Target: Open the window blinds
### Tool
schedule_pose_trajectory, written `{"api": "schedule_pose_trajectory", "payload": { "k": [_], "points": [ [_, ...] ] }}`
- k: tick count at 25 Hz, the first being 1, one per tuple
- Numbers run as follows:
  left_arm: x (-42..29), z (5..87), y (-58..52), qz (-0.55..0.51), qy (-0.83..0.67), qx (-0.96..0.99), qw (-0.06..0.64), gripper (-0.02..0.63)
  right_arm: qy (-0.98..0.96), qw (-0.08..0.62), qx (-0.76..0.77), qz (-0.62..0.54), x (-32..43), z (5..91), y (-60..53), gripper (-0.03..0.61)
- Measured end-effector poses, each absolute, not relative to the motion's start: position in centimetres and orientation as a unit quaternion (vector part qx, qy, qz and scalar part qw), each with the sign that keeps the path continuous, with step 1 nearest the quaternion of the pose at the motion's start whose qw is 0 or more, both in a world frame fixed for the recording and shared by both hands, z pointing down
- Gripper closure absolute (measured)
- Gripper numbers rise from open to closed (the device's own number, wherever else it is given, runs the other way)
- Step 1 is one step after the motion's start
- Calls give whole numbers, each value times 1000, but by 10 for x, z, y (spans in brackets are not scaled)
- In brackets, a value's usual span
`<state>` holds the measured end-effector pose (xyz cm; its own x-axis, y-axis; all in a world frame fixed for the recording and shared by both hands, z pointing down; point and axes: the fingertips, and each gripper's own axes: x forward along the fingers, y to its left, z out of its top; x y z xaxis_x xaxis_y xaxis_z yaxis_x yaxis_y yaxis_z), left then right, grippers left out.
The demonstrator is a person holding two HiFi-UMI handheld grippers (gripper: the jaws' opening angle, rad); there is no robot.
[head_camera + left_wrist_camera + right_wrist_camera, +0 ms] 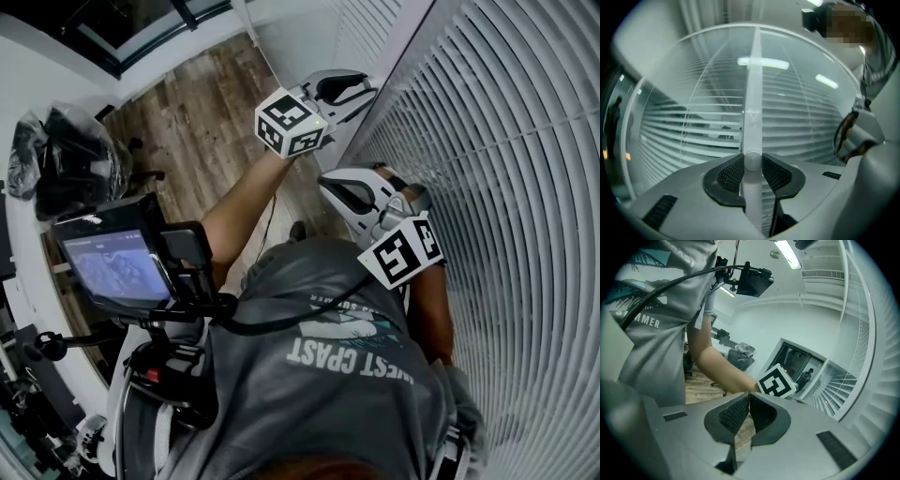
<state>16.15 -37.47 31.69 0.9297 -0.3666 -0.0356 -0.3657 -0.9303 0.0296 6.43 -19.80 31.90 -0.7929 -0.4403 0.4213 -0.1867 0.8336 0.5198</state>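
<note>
Beside the wood floor [206, 131], the window blinds [506, 141] show slats barely tilted, so we judge opening just begun: left gripper [752, 161] jaws clamp the tilt wand [752, 93], right gripper [747, 399] jaws closed, empty.

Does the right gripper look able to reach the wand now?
Probably yes: the right gripper is close beside the left gripper, which clamps the wand, with nothing between them; its own jaws are shut.

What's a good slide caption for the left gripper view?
Left gripper clamps the blinds' clear tilt wand between its jaws, in front of the white horizontal slats.
</note>
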Motion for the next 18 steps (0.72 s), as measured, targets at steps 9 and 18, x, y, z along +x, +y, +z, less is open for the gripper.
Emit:
{"api": "schedule_pose_trajectory", "payload": {
  "k": [9, 18],
  "points": [
    [174, 330, -369, 247, -192, 819, -481, 488, -916, 282, 159, -237, 63, 326, -198, 574],
    [157, 312, -376, -40, -177, 983, -6, 468, -917, 276, 167, -235, 65, 323, -199, 574]
  ]
}}
